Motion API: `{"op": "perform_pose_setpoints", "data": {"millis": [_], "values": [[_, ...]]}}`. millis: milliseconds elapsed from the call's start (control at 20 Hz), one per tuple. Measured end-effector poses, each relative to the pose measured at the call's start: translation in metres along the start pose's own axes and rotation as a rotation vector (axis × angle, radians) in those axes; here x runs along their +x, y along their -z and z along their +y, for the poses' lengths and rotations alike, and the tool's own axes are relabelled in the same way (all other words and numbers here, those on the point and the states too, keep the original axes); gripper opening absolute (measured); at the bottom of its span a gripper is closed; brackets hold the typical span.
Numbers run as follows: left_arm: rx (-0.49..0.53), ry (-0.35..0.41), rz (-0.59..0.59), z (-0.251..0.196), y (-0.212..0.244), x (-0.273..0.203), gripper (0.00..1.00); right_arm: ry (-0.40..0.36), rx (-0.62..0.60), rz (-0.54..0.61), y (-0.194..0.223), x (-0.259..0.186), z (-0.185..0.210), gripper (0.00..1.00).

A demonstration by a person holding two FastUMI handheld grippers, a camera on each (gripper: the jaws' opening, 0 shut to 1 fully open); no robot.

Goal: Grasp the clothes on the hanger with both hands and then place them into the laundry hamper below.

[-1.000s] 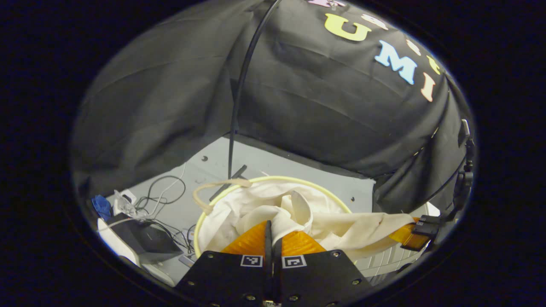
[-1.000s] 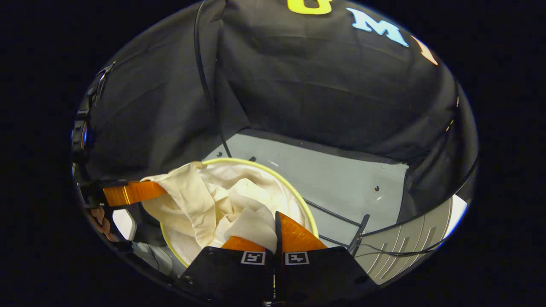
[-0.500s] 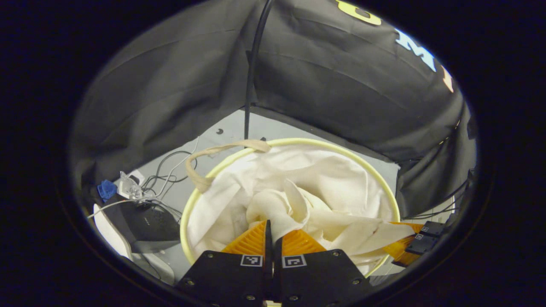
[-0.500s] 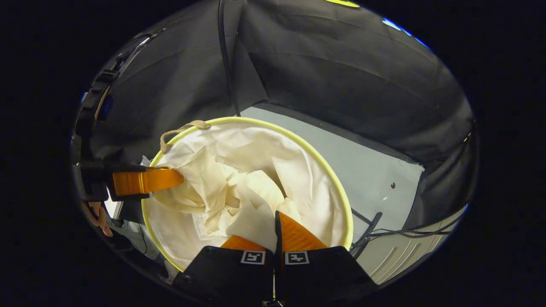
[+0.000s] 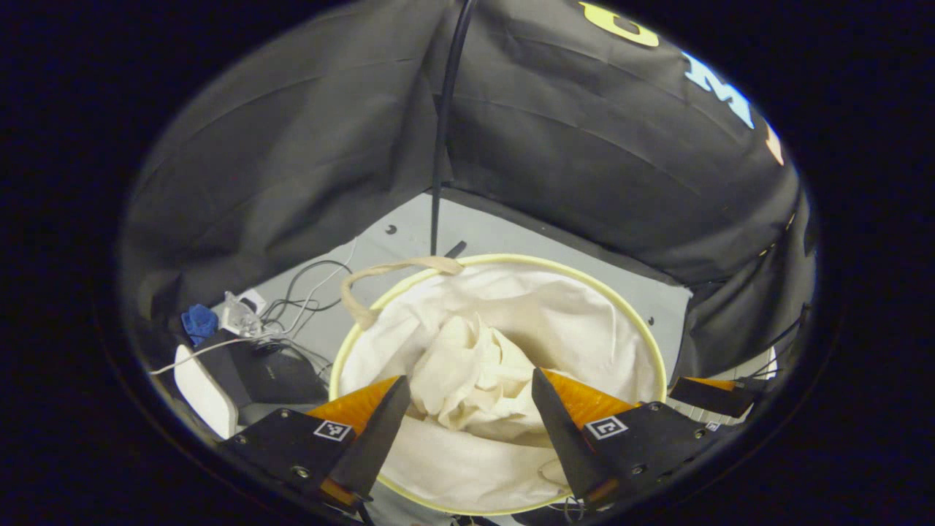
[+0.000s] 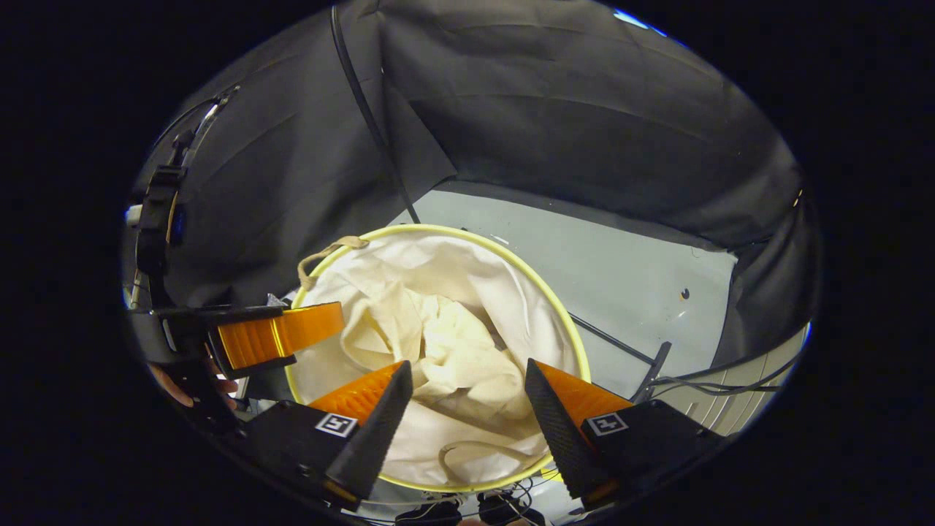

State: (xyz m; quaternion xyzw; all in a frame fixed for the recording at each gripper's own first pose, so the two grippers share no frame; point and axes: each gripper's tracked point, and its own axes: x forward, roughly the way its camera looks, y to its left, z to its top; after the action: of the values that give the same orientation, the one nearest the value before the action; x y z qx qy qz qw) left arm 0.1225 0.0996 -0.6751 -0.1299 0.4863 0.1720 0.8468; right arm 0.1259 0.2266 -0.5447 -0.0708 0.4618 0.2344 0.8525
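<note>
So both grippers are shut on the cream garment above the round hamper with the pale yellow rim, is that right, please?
Not quite. Both grippers are open: in the left gripper view the left gripper has its fingers spread apart, and the right gripper shows the same in the right gripper view. The cream garment lies loose inside the hamper, between the fingers but not pinched.

I count one laundry hamper (image 5: 661, 351) | one heap of cream clothes (image 5: 475, 372) | my two grippers: left (image 5: 467, 424), right (image 6: 467, 424) | one blue cloth (image 5: 196, 321)

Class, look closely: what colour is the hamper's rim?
The rim of the laundry hamper is pale yellow-green, clearest in the right gripper view.
</note>
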Motion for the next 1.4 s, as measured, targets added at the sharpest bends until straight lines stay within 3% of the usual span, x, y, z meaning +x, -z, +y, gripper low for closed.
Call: {"op": "perform_pose_setpoints", "data": {"millis": [50,100,200,350,450,600,850,1050,1400], "values": [[0.009,-0.024,-0.012,0.002,0.0,-0.014,1.0,-0.009,0.003,-0.017,-0.005,-0.013,0.0,0.93],[0.017,-0.036,-0.023,0.001,0.001,-0.032,1.0,-0.009,0.003,-0.036,-0.008,-0.026,-0.001,0.98],[0.023,-0.049,-0.027,-0.002,0.015,-0.076,0.99,0.011,0.017,-0.078,-0.011,-0.063,-0.011,0.98],[-0.057,-0.039,-0.014,-0.017,0.03,-0.134,1.0,0.045,0.064,-0.14,-0.012,-0.114,-0.023,0.98],[-0.083,-0.029,-0.047,-0.028,0.022,-0.169,0.99,0.075,0.091,-0.158,-0.007,-0.153,-0.035,0.98],[-0.043,-0.035,-0.123,-0.033,0.002,-0.233,0.99,0.123,0.099,-0.23,-0.016,-0.219,-0.049,0.98],[0.022,-0.002,-0.298,-0.061,-0.047,-0.346,0.99,0.206,0.138,-0.445,-0.064,-0.334,-0.071,0.98],[0.144,0.04,-0.518,-0.092,-0.115,-0.441,0.97,0.302,0.149,-0.656,-0.103,-0.427,-0.096,0.98],[0.276,0.208,-0.872,-0.166,-0.204,-0.615,1.0,0.428,0.173,-0.938,-0.131,-0.576,-0.113,0.92]]}}
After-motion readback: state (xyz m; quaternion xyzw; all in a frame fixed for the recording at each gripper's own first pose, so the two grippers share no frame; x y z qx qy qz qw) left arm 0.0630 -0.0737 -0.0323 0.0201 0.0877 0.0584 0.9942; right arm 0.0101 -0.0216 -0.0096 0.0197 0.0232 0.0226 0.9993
